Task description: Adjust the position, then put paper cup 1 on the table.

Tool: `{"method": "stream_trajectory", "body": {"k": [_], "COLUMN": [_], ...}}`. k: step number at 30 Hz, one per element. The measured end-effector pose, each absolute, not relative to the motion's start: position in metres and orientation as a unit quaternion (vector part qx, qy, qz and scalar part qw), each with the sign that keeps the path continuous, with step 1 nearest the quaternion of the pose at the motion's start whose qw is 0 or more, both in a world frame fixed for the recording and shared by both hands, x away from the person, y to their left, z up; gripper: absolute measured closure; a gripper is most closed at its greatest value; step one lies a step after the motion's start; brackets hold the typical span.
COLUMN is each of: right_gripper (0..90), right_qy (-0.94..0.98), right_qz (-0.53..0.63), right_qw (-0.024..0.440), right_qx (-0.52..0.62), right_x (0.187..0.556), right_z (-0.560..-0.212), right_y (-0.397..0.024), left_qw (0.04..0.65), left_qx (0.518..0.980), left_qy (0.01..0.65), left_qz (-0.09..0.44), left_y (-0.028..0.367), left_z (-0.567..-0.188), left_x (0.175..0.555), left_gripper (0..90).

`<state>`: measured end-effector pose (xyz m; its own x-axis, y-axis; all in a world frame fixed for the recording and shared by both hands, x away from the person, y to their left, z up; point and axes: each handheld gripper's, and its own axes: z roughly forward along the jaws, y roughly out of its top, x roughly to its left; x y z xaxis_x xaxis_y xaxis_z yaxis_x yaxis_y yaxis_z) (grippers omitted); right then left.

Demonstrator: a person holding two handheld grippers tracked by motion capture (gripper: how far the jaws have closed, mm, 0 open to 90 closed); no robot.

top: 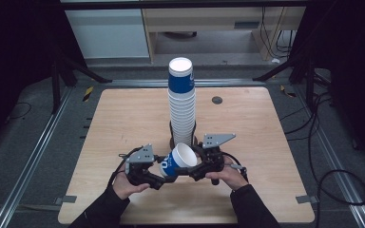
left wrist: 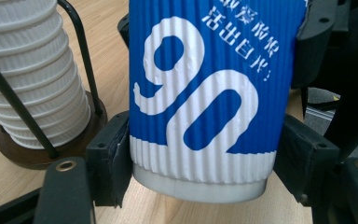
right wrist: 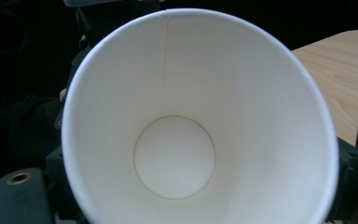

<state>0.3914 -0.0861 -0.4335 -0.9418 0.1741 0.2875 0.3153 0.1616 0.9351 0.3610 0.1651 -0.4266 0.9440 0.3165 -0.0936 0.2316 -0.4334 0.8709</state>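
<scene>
A blue and white ribbed paper cup (top: 178, 161) with a large white "90" hangs on its side between my two grippers, just above the wooden table (top: 123, 118). My left gripper (top: 164, 176) is shut on it near the base; in the left gripper view both pads press the cup (left wrist: 200, 93) just above its white bottom rim. My right gripper (top: 192, 166) clasps the cup from the mouth end. In the right gripper view the cup's open white inside (right wrist: 191, 116) faces the camera, and both jaws lie against its outer wall.
A tall stack of white ribbed cups (top: 181, 104), topped by a blue one (top: 180, 76), stands in a black wire holder on a round wooden base (left wrist: 42, 154) just behind the grippers. A dark round grommet (top: 217, 100) sits in the table farther back.
</scene>
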Motion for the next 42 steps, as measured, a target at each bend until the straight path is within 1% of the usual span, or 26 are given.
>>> {"method": "stream_trajectory", "body": {"k": [4,5,9,11,13,20,22,30,33,38,42], "right_gripper": [16.7,18.8,19.7,19.8,19.8,19.6,19.6,19.8,19.7,19.7,19.7], "right_qy": [-0.759,-0.759,-0.761,-0.763,-0.761,-0.752,-0.755,-0.756,-0.754,-0.750,-0.748], "right_qz": [-0.628,-0.627,-0.626,-0.625,-0.627,-0.631,-0.625,-0.608,-0.604,-0.593,-0.577], "right_qw": [0.064,0.068,0.066,0.057,0.052,0.009,-0.010,-0.057,-0.064,-0.085,-0.112], "right_qx": [-0.161,-0.159,-0.156,-0.155,-0.159,-0.189,-0.199,-0.236,-0.249,-0.280,-0.310], "right_x": [0.391,0.391,0.390,0.390,0.390,0.393,0.393,0.397,0.399,0.402,0.406], "right_z": [-0.434,-0.434,-0.432,-0.431,-0.430,-0.420,-0.418,-0.417,-0.417,-0.416,-0.416], "right_y": [-0.086,-0.086,-0.086,-0.086,-0.089,-0.110,-0.115,-0.130,-0.134,-0.143,-0.150], "left_qw": [0.506,0.505,0.503,0.494,0.487,0.468,0.466,0.462,0.462,0.462,0.460], "left_qx": [0.846,0.847,0.848,0.852,0.855,0.859,0.857,0.838,0.830,0.820,0.813], "left_qy": [0.162,0.162,0.163,0.167,0.173,0.203,0.213,0.278,0.298,0.324,0.340], "left_qz": [0.040,0.042,0.039,0.041,0.040,0.051,0.055,0.083,0.092,0.098,0.109], "left_y": [0.165,0.165,0.166,0.167,0.169,0.183,0.188,0.208,0.214,0.223,0.229], "left_z": [-0.427,-0.427,-0.427,-0.427,-0.429,-0.431,-0.431,-0.430,-0.430,-0.431,-0.430], "left_x": [0.361,0.361,0.362,0.363,0.365,0.373,0.375,0.386,0.389,0.393,0.395], "left_gripper": [27.7,27.6,26.9,24.3,23.8,21.9,21.4,20.3,20.4,20.4,20.3]}}
